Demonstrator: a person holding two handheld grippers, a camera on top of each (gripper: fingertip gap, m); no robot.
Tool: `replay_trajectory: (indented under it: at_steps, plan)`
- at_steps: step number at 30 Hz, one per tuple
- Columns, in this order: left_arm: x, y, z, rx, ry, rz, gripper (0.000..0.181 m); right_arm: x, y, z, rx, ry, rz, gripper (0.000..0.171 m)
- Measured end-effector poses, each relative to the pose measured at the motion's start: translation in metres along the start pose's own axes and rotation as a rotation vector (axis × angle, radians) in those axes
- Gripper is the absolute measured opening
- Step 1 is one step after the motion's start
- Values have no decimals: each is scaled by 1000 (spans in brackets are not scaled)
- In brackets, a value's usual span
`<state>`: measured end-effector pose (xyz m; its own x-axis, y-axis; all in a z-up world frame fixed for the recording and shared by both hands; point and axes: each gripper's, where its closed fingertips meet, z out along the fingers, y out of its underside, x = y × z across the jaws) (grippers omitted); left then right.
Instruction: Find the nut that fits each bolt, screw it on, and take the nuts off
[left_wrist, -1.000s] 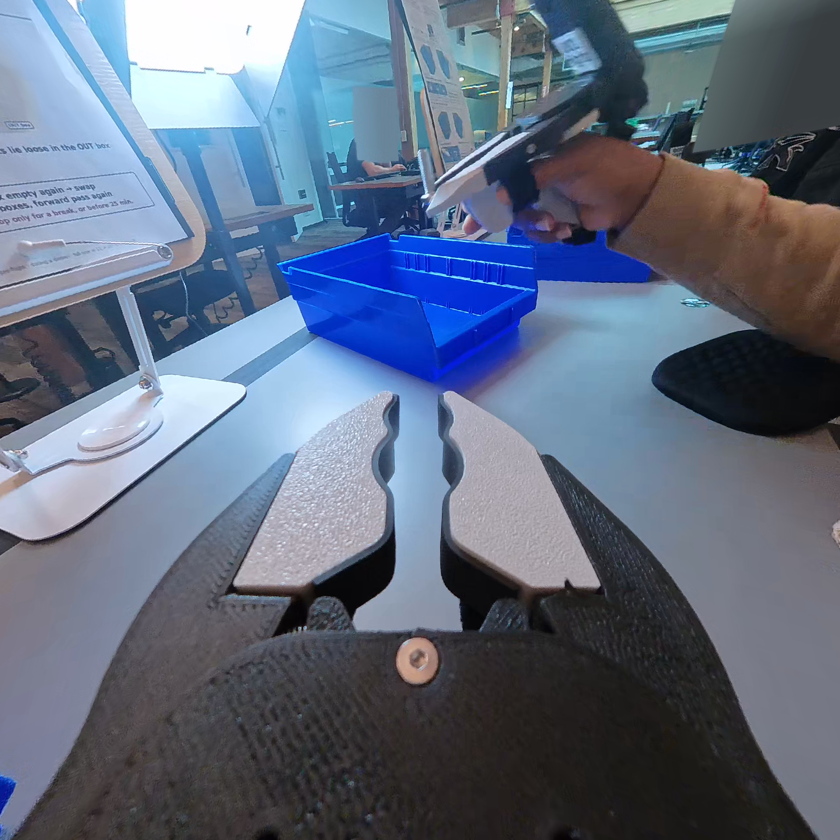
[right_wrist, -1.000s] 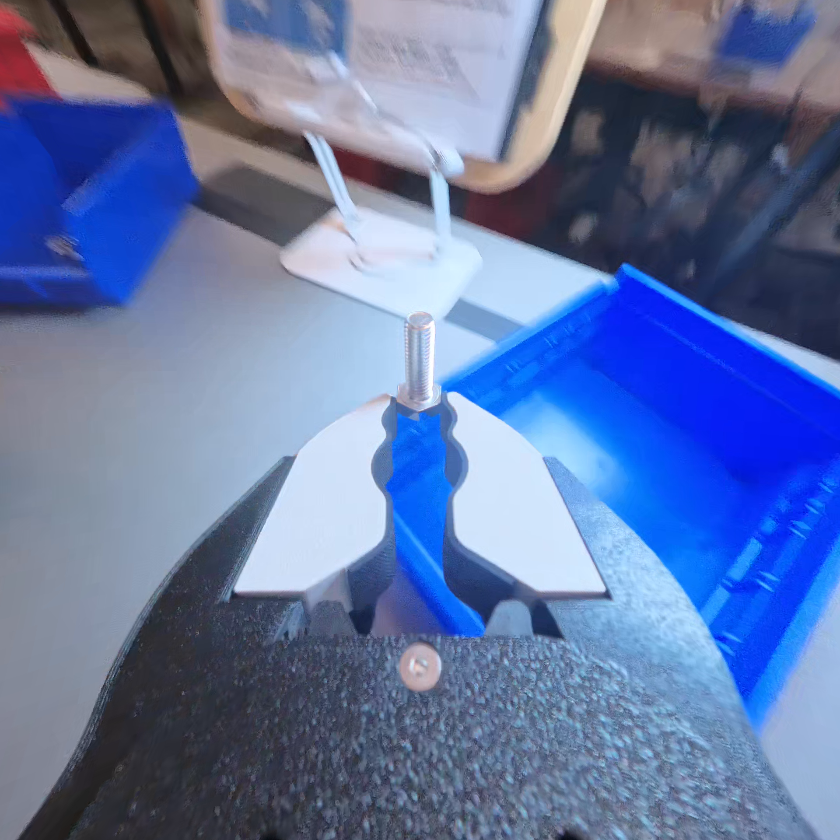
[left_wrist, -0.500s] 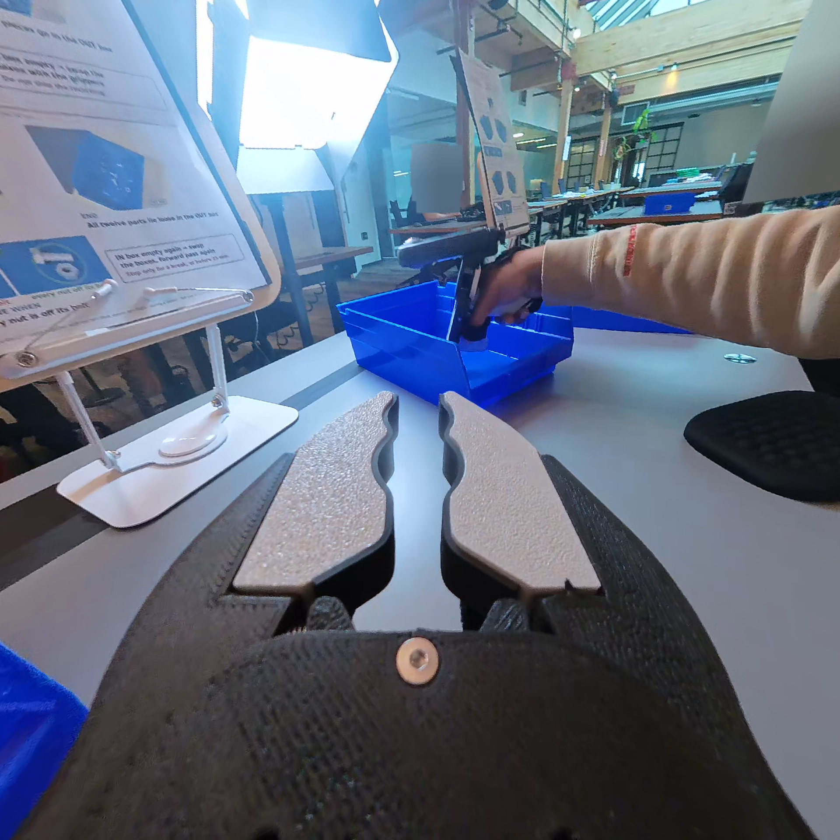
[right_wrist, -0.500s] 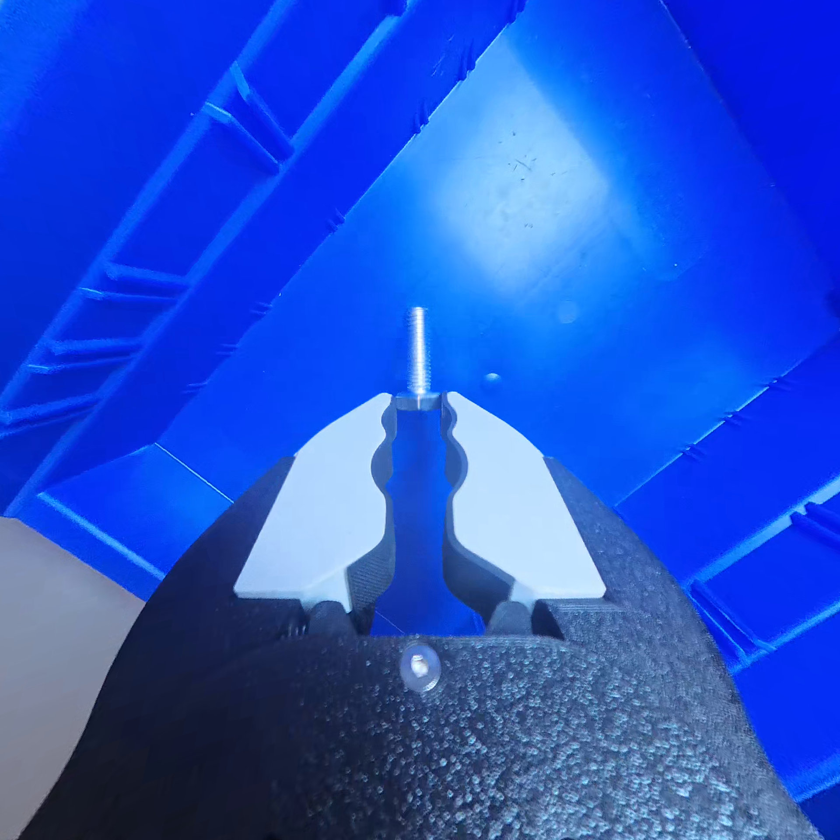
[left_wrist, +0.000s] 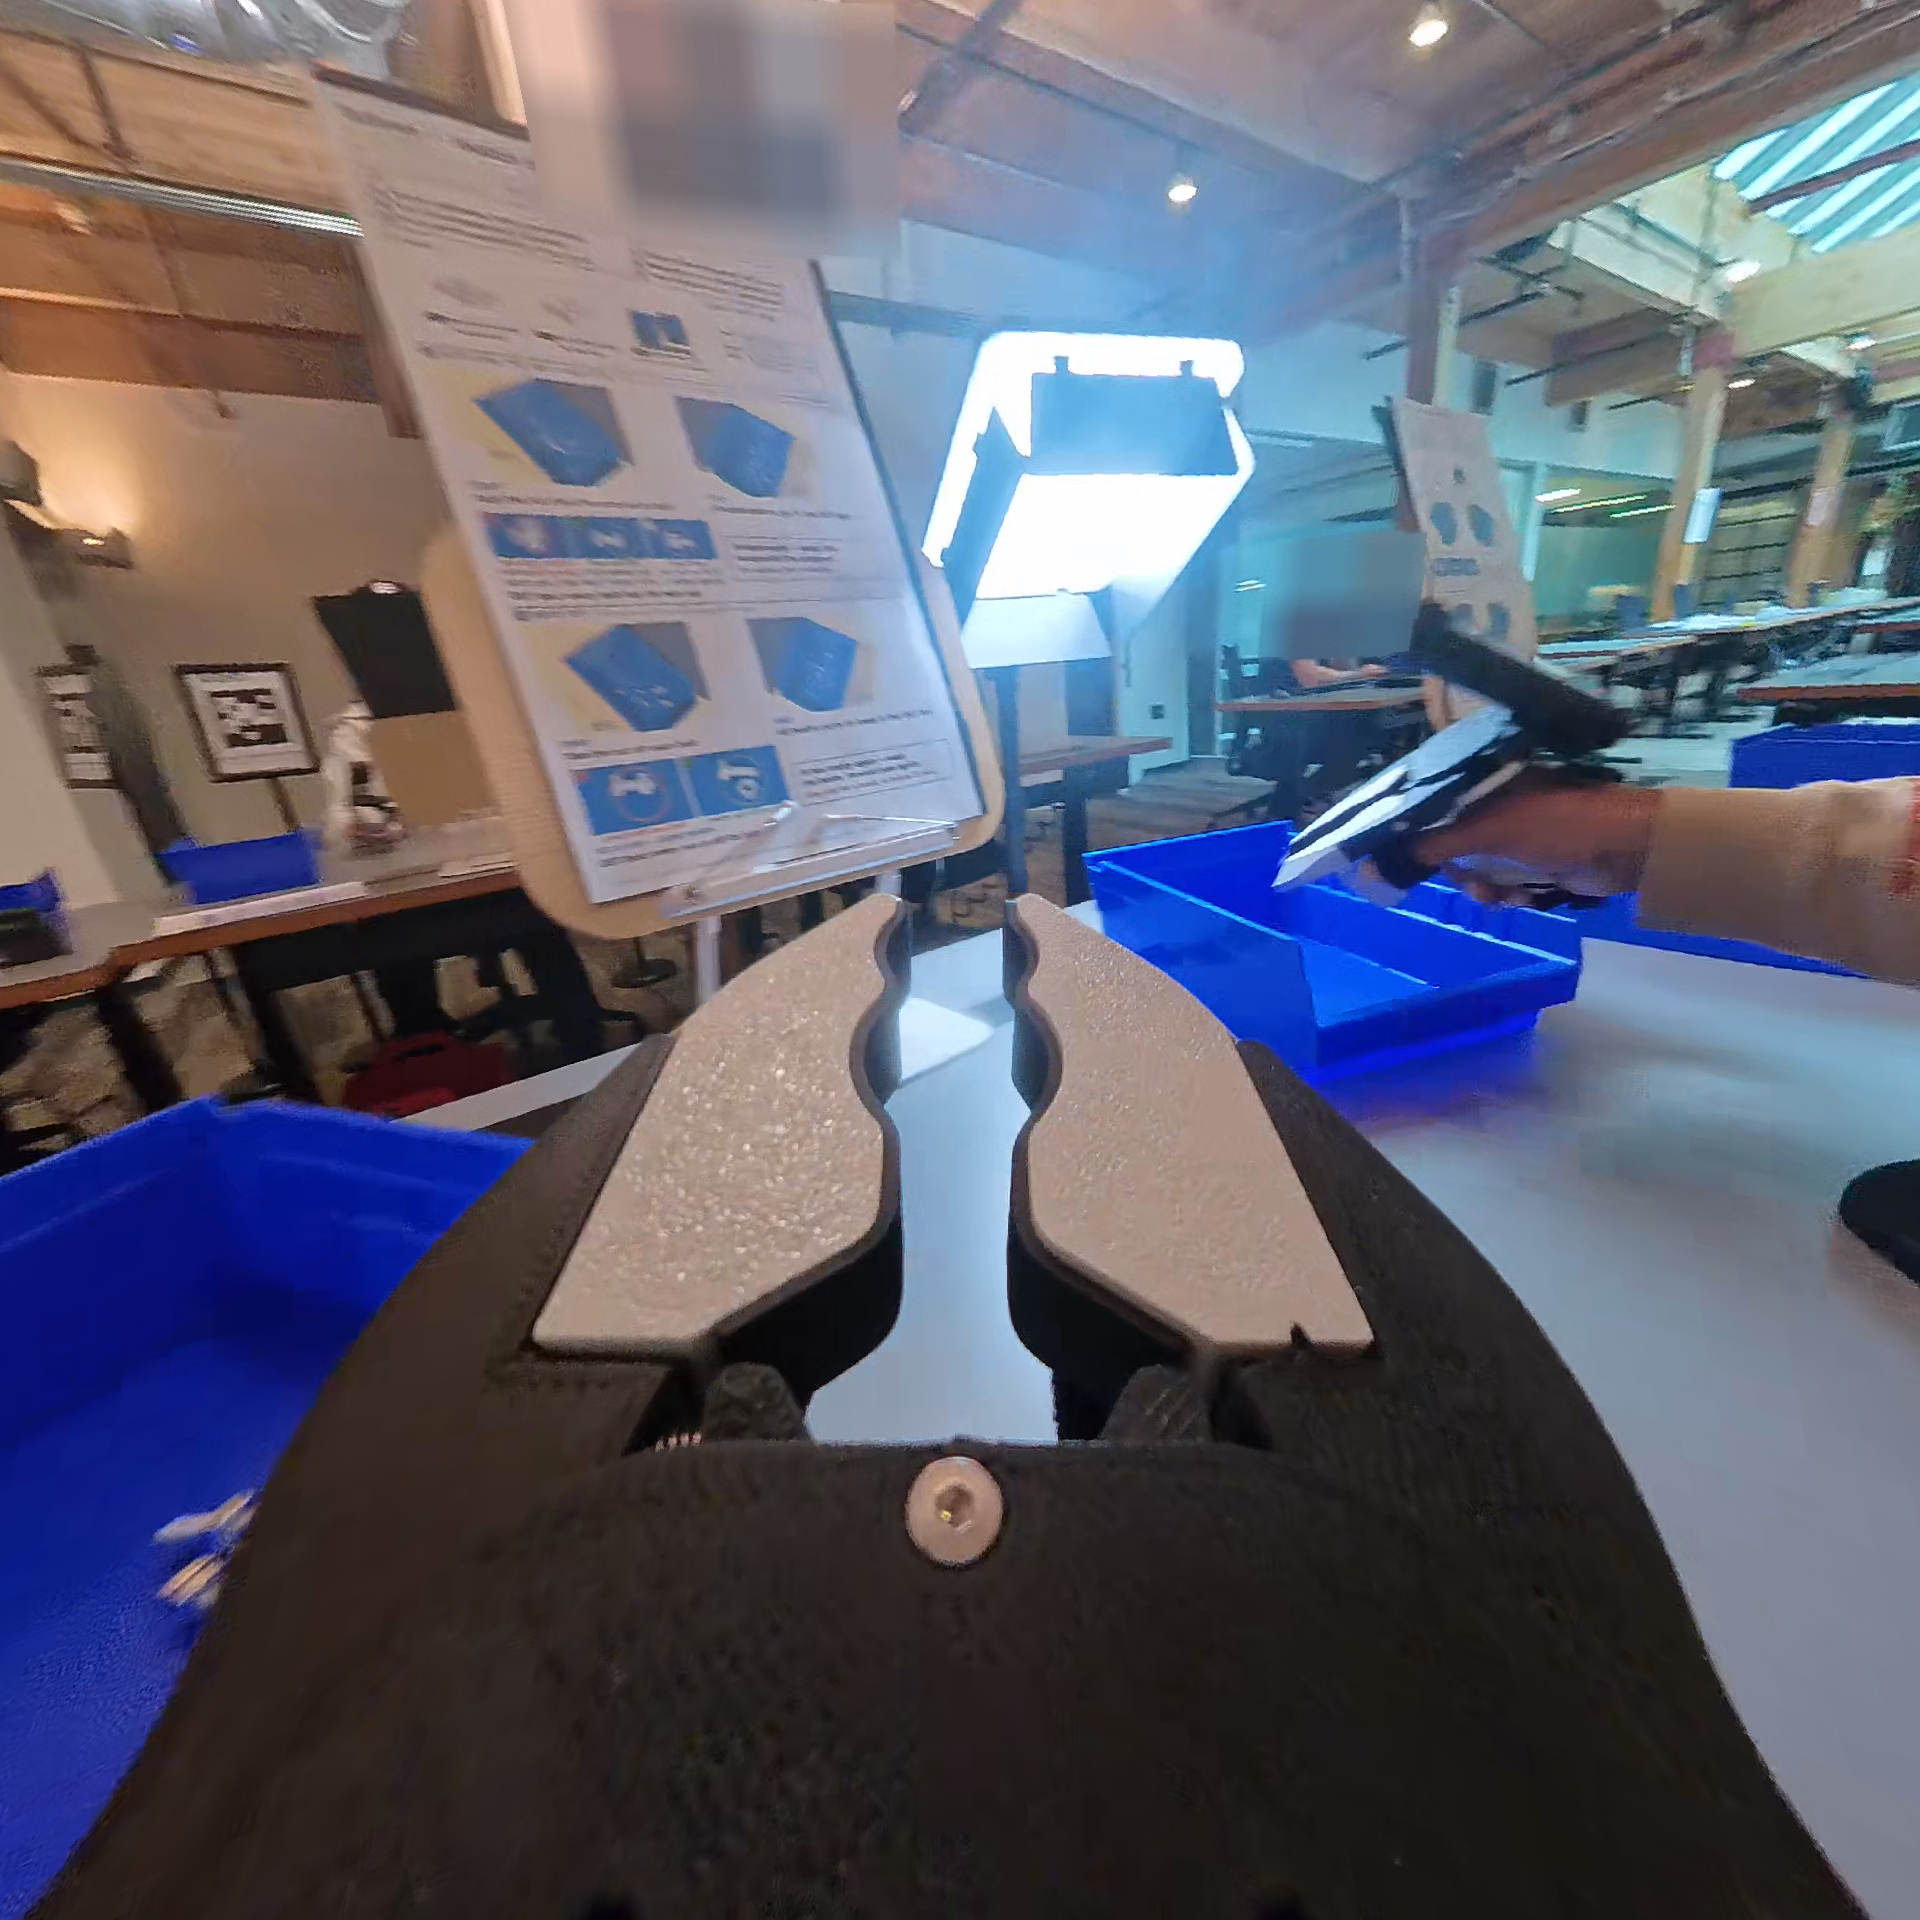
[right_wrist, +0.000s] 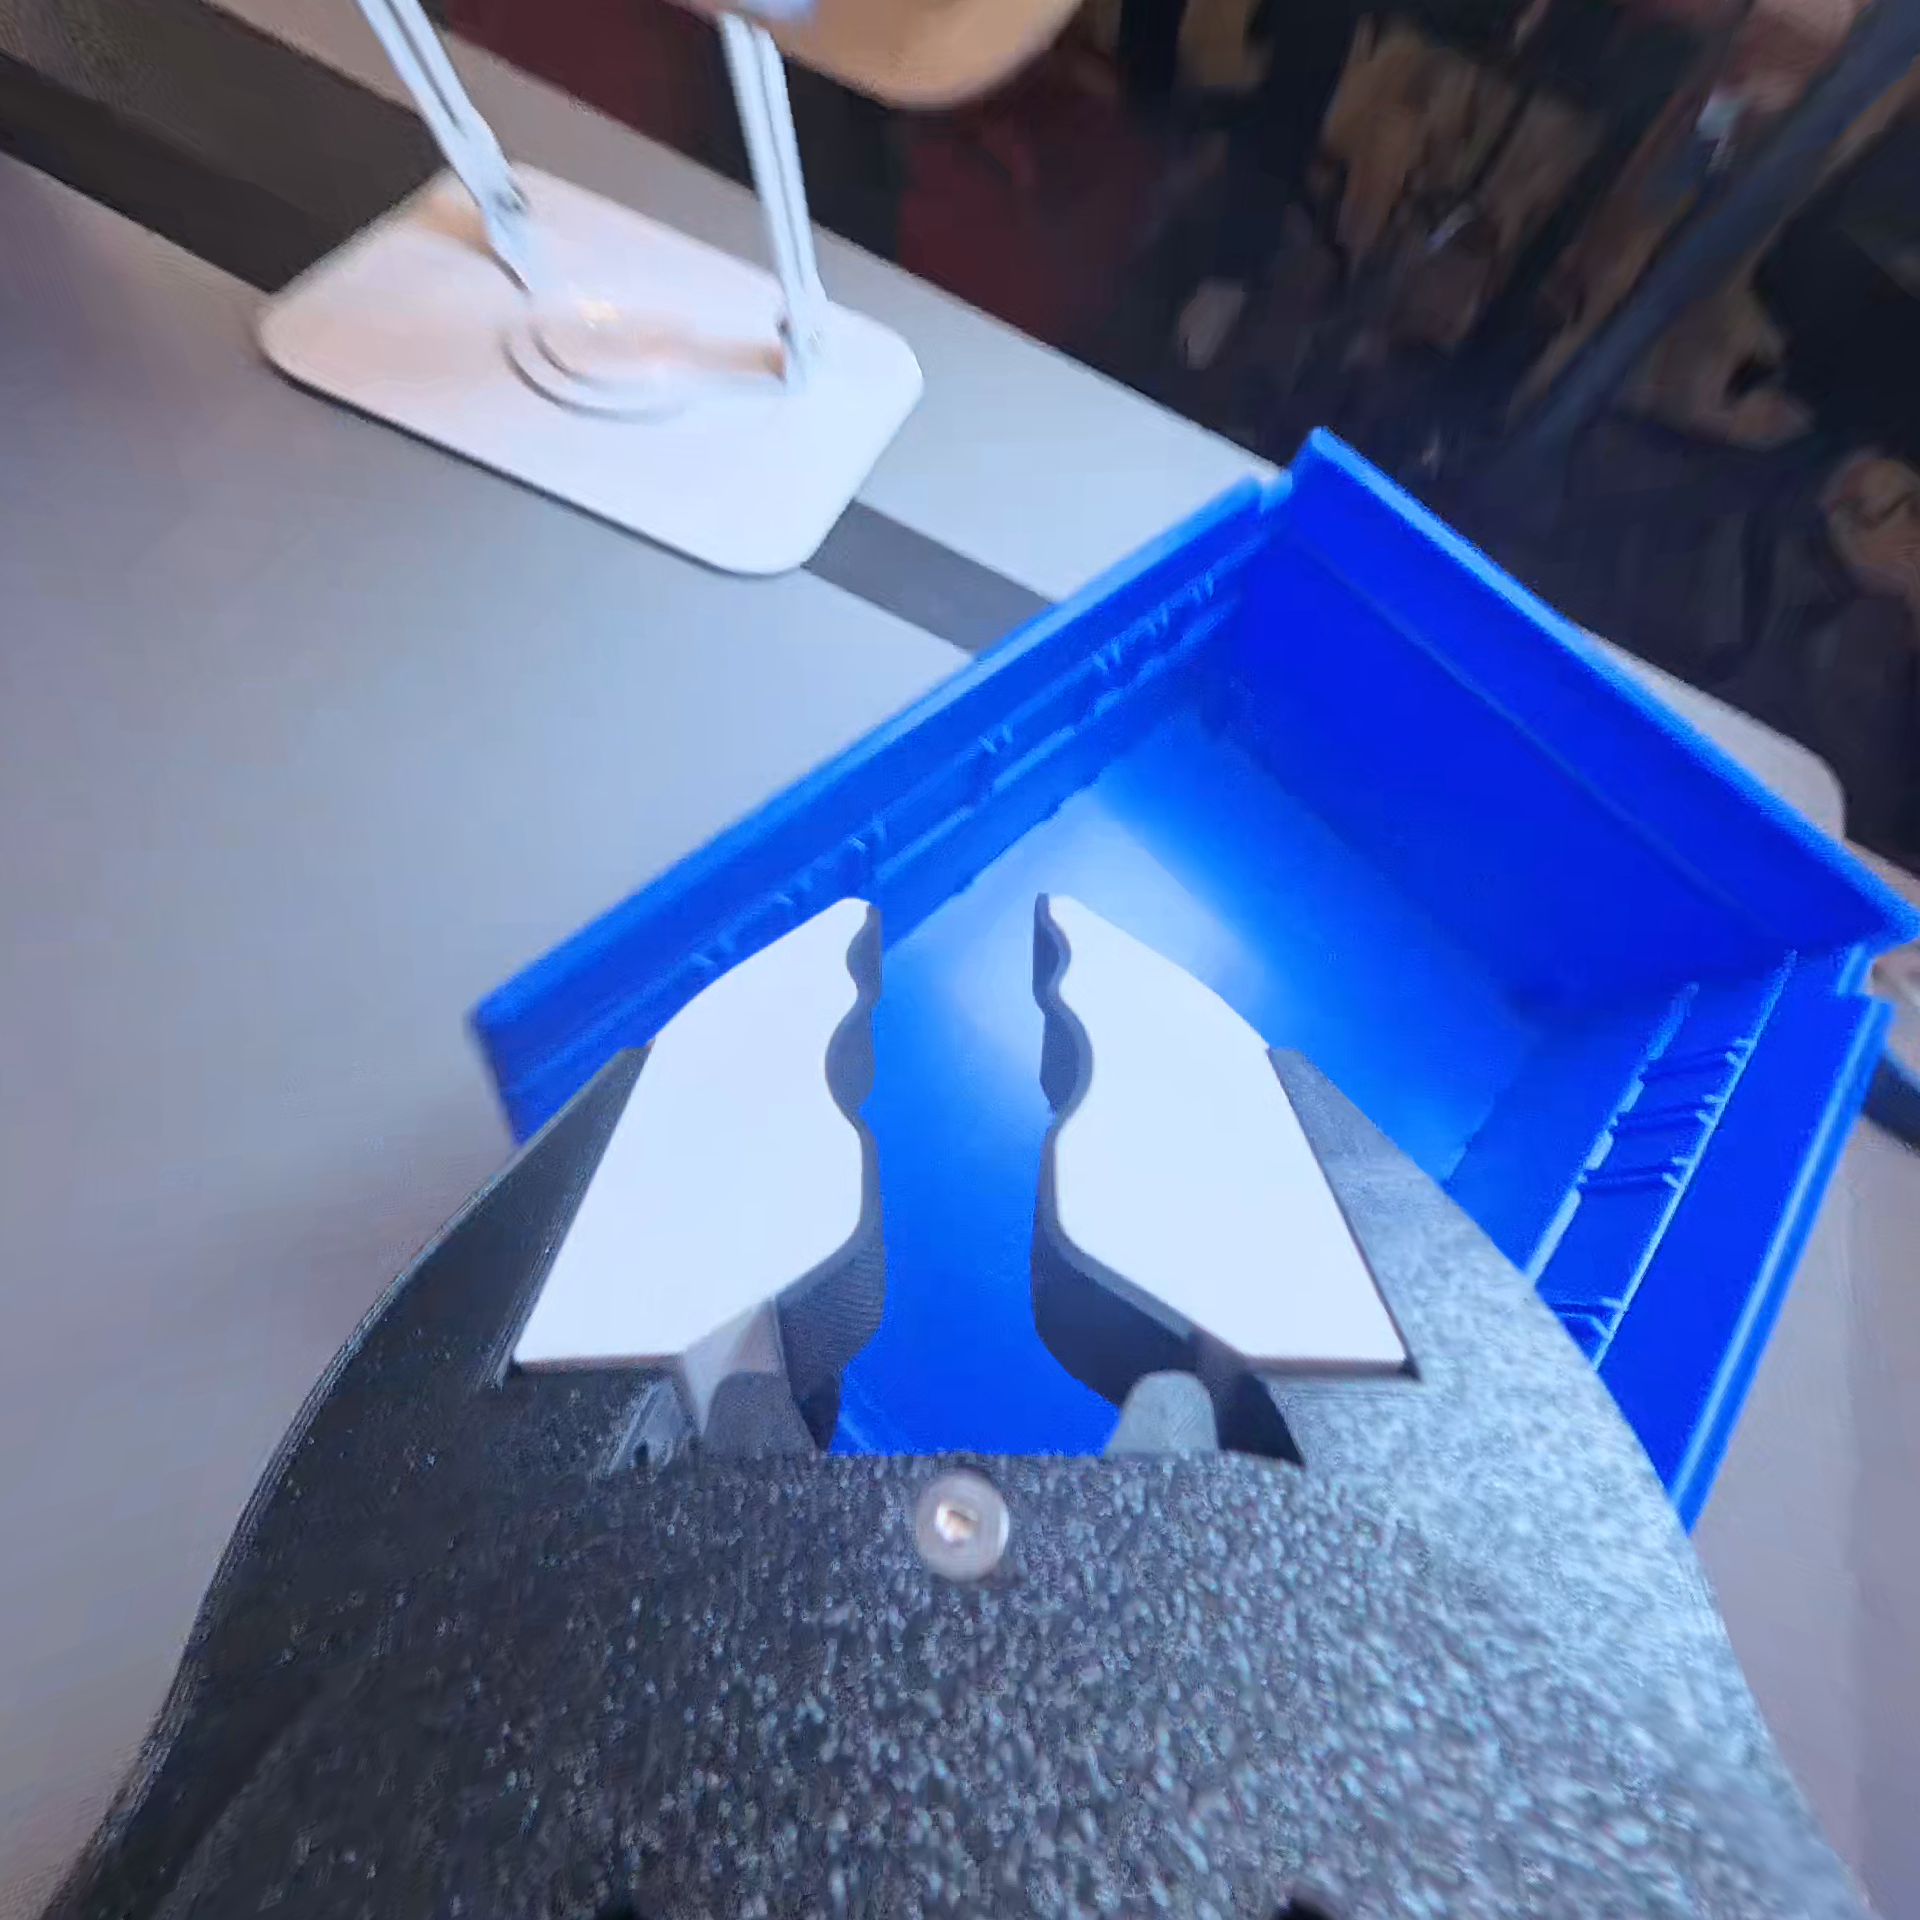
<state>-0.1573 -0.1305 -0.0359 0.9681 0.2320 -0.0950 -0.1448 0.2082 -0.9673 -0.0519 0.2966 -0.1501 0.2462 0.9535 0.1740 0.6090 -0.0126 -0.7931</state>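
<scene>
Currently, at the far left, the near blue plastic bin holds small blurred silver hardware, so pairs appear left to process. Rightward, the left black-and-grey two-finger gripper hovers above the grey table, jaws narrowly parted, gripping nothing. Farther right, the right gripper hangs over the far blue plastic bin, jaws apart, empty; no bolt shows inside.
</scene>
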Motion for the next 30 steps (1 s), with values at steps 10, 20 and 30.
replay_trajectory:
  at_steps: [10,20,30]
  plan:
    - [-77,-43,-252,-57,-527,171,17,-154,-64,-102,534,-244,-22,27]
    - [-49,82,-488,-155,-1131,34,17,-346,-21,-141,577,-688,-104,28]
    - [1,345,-666,-567,-1487,-326,26,-437,-17,-155,607,-831,-227,38]
